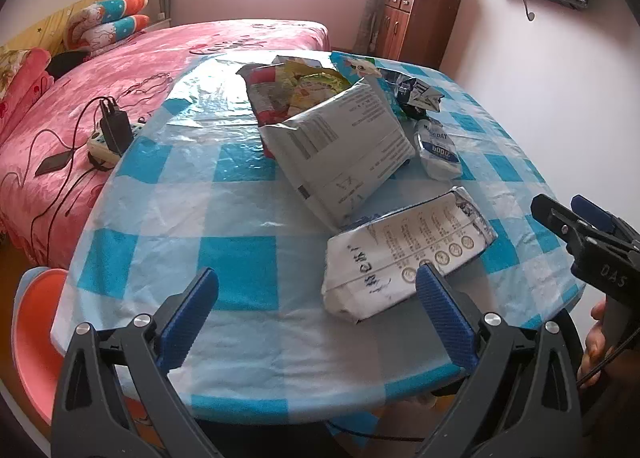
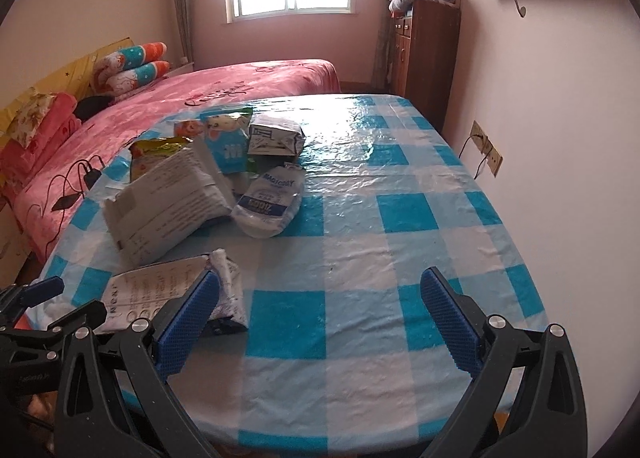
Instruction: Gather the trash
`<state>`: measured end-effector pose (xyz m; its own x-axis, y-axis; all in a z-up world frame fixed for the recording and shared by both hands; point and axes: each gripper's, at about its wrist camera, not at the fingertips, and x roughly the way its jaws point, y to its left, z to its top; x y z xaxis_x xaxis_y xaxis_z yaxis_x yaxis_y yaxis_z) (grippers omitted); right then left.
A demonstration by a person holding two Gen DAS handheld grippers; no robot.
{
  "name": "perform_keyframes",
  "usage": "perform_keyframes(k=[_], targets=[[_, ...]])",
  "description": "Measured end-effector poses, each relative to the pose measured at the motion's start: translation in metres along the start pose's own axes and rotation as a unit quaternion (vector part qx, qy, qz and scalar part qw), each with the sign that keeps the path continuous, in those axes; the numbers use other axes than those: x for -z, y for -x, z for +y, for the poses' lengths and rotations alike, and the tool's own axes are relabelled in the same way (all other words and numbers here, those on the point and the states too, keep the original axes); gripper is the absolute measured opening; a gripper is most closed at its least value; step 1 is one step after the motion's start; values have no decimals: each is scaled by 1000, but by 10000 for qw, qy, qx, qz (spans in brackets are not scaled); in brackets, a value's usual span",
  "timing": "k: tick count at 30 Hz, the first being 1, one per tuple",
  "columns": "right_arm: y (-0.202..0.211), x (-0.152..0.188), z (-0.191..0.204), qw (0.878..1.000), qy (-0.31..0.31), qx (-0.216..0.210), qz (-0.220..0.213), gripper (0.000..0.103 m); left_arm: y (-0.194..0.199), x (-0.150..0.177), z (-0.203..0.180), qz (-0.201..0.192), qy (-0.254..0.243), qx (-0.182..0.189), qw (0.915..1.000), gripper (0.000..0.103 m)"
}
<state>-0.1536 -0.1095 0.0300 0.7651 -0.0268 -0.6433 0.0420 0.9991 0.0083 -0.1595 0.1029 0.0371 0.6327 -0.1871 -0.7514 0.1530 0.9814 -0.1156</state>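
Note:
Empty food bags lie on a table with a blue-and-white checked cloth [image 1: 240, 258]. A large grey-white bag [image 1: 340, 149] stands open with wrappers inside it. A flat white printed bag [image 1: 404, 254] lies nearest; it also shows in the right wrist view [image 2: 160, 290]. A small white-blue pouch [image 1: 438, 151] lies to the right, with crumpled wrappers [image 1: 416, 91] behind. My left gripper [image 1: 318, 306] is open and empty, its right finger just in front of the flat bag. My right gripper [image 2: 320, 314] is open and empty above bare cloth, its left finger beside that bag.
A pink bed [image 1: 120, 69] with a power strip, charger and phone [image 1: 108, 133] lies left of the table. An orange stool [image 1: 32, 322] stands at the near left. A wooden cabinet [image 1: 420, 21] stands against the far wall. The right wall [image 2: 540, 97] runs close to the table.

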Motion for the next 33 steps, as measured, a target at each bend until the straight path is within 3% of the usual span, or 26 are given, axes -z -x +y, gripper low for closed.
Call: perform_keyframes(k=[19,33], targets=[[48,3,25,9980,231,-278,-524,99,42,3,27,-342,329,-421,9980,99],[49,7,34,9962,490,-517,-491,99,48,0,27,-442,203,-630,9968,99]])
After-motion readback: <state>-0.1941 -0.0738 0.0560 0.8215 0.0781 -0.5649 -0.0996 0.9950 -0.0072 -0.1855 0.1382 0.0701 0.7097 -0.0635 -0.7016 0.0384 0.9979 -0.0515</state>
